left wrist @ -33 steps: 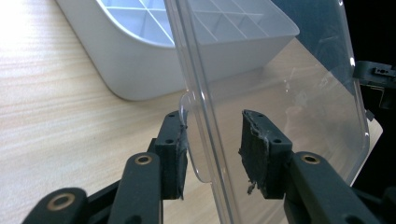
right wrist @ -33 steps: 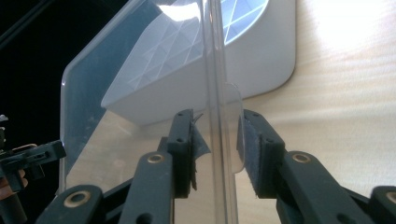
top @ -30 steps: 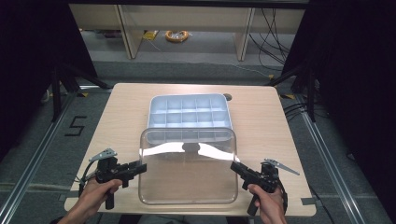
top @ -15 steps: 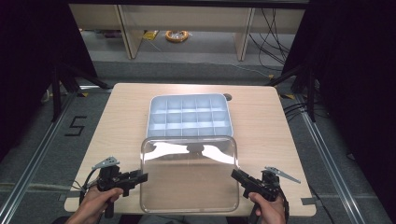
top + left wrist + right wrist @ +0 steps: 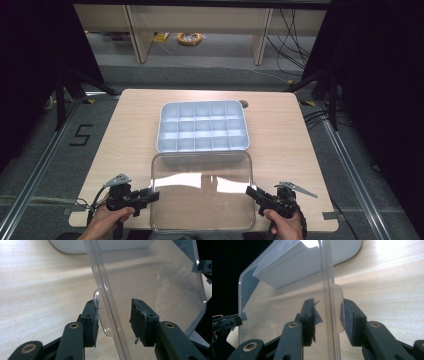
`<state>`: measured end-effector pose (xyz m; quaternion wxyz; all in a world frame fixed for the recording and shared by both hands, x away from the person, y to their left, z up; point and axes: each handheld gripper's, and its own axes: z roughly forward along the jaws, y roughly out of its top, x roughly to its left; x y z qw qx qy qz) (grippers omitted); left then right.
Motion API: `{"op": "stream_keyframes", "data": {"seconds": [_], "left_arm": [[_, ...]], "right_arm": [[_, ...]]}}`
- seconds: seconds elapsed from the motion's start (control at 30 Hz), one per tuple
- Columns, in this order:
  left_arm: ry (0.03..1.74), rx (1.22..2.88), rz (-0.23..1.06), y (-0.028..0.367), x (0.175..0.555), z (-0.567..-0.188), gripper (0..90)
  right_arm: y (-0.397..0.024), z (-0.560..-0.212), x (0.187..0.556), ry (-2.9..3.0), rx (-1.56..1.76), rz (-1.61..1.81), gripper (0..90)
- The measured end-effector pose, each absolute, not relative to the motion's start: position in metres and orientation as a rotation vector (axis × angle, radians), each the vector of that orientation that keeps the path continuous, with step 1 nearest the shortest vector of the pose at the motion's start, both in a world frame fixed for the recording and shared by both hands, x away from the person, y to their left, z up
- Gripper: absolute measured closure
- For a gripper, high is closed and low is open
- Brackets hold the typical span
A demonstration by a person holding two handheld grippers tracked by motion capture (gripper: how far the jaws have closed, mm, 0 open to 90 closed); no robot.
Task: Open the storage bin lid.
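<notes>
A clear plastic lid [image 5: 202,192] lies flat on the table's front part, just before a white compartment tray [image 5: 161,135]. My left gripper [image 5: 152,196] is at the lid's left edge and my right gripper [image 5: 251,192] at its right edge. In the left gripper view the lid's rim [image 5: 155,277] runs between the jaws of the left gripper [image 5: 113,307], which have just been opening; one pad is clearly off the plastic. In the right gripper view the rim [image 5: 287,300] passes between the spread pads of the right gripper [image 5: 328,306], with a gap on the inner side.
The tray has several empty compartments and sits at the table's middle. A dark round hole [image 5: 243,104] marks the tabletop behind it. The wooden table [image 5: 125,130] has bare wood on both sides. The lid's near edge reaches the table's front edge.
The lid has come down and toward the front edge, off the tray's front rim. Both hands moved nearer with it. The jaws stand wider than before.
</notes>
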<state>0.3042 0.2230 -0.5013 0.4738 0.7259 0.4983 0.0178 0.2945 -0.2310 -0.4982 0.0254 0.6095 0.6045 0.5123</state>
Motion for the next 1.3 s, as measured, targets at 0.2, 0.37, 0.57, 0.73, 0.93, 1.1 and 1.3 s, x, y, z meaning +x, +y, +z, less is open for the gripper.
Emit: {"op": "stream_keyframes", "data": {"seconds": [0.2, 0.37, 0.57, 0.73, 0.93, 1.1, 1.3], "left_arm": [[1.221, 1.791, 0.041, 0.222, 0.303, -0.504, 56.2], [1.228, 1.804, 0.034, 0.223, 0.305, -0.507, 55.7], [1.242, 1.816, 0.026, 0.223, 0.307, -0.509, 55.4], [1.244, 1.836, 0.007, 0.223, 0.307, -0.511, 54.9], [1.249, 1.853, 0.023, 0.222, 0.309, -0.512, 54.6], [1.255, 1.866, 0.033, 0.221, 0.310, -0.513, 54.0], [1.254, 1.878, 0.055, 0.220, 0.309, -0.513, 52.3]], "right_arm": [[-0.229, -0.501, 0.293, 1.889, 1.935, 1.533, 64.6], [-0.229, -0.502, 0.294, 1.915, 1.941, 1.516, 64.7], [-0.230, -0.510, 0.299, 1.952, 1.886, 1.467, 64.3], [-0.229, -0.510, 0.301, 1.957, 1.917, 1.439, 63.1], [-0.226, -0.512, 0.303, 1.967, 1.900, 1.394, 61.0], [-0.222, -0.512, 0.303, 1.980, 1.883, 1.356, 58.4], [-0.218, -0.511, 0.303, 2.003, 1.861, 1.305, 55.9]]}}
